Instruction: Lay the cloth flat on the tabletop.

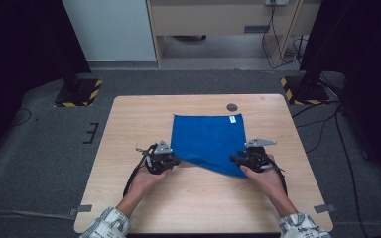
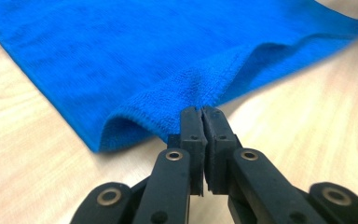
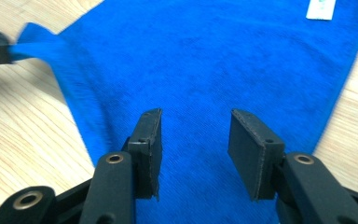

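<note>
While the person's two forearms come in from the bottom edge of the high view, the left gripper sits left of centre and the right gripper right of centre, both low on the wooden table. Between them lies a blue microfibre cloth, spread over the middle of the tabletop.

At the bottom of the left gripper view, the left gripper has its jaws pressed together on the cloth's near hem, and the pinched edge is drawn up into a small ridge above the wood. Fabric fills the upper half of that frame, slightly blurred.

At the bottom of the right gripper view, the right gripper stands with its jaws parted to a middling gap over the cloth, with blue fabric showing between the pads; whether they touch it I cannot tell. At the upper left of that frame a corner of the cloth stretches to the other gripper's dark tip.

Farther up, a white label sits at the cloth's far edge, top right of that frame. Beyond the cloth in the high view, a dark round spot marks the table near its far edge.
</note>
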